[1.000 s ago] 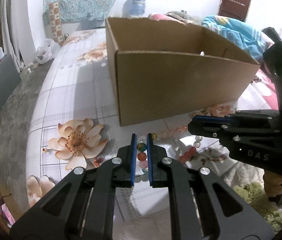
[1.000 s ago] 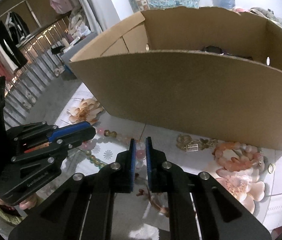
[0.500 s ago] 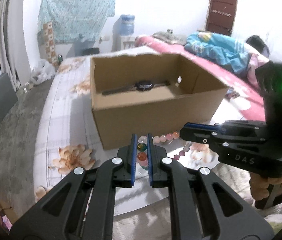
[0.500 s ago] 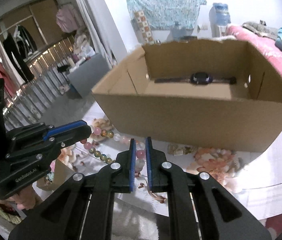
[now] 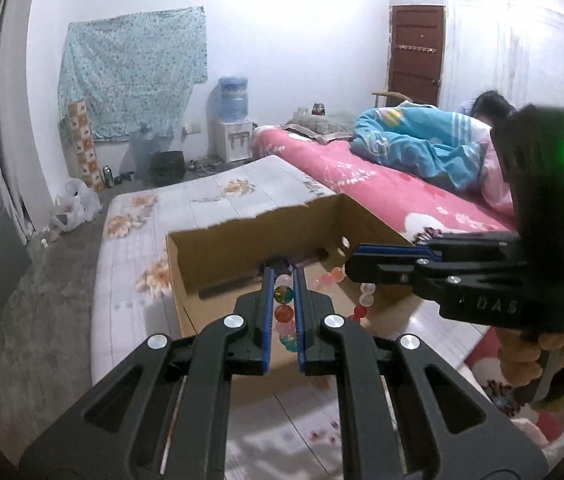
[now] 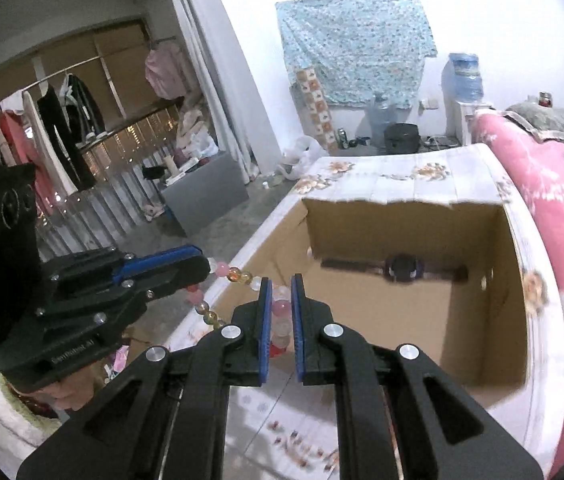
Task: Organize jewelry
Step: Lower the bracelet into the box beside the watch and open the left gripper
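Bead necklace (image 5: 284, 307) clamped at two spots: left gripper (image 5: 281, 276) closed on a run of coloured beads, right gripper (image 6: 280, 284) closed on pale pink ones. Strand stretched between the two tools, slack loops hanging off each.

Change versus one second back: necklace then lying on the flowered sheet just in front of the cardboard box (image 6: 514, 264), both grippers low beside it. Now lifted well clear of the sheet and carried up and forward; box interior open to both cameras, seen from above. Judged: pickup done, transport under way, release not yet made.

Position now: strand held over the near-left part of the box, partly above the near wall; hanging loops look outside or right at the rim, cannot tell which. Watch (image 6: 402, 269) flat on the box floor against the far wall. Other jewelry no longer in view.

Next, as a judgement: carry farther in before opening, otherwise dangling beads likely to catch on the near wall.
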Tool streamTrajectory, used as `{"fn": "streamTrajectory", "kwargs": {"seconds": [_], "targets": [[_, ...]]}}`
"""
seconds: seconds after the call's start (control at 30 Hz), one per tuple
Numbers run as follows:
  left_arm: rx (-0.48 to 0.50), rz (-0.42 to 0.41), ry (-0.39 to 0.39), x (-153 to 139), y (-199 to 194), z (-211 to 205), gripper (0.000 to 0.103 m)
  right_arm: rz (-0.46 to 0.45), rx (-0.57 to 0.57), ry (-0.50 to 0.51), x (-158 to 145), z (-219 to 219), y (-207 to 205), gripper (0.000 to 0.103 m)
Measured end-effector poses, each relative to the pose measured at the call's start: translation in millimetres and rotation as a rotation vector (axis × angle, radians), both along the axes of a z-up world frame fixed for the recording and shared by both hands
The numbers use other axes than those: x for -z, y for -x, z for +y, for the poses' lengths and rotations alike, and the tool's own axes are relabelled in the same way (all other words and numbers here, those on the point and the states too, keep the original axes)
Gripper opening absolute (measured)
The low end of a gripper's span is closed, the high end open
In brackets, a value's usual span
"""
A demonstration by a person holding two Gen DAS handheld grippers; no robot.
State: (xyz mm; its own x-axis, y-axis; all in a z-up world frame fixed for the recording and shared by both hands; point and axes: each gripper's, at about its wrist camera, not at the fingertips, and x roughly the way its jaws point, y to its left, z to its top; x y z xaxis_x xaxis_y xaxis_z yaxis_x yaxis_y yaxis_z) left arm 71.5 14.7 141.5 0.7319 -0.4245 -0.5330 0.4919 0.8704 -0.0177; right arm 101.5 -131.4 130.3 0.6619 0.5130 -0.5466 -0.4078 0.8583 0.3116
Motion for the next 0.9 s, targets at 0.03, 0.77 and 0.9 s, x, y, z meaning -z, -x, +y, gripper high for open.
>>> {"fn": "streamTrajectory", "kwargs": {"seconds": [0.03, 0.77, 0.9], "targets": [[-0.004, 0.008, -0.009, 0, -12, -3, 0.009, 0.012, -0.004, 0.004, -1, 0, -8, 0.01], [-0.085, 0.257, -0.306, 98, -122, -13, 0.009, 0.544, -0.125, 0.127, 112, 44, -186, 0.011], [-0.092, 0.263, -0.295, 98, -123, -9, 0.009, 0.526, -0.096, 0.12, 108, 36, -187, 0.011]]}}
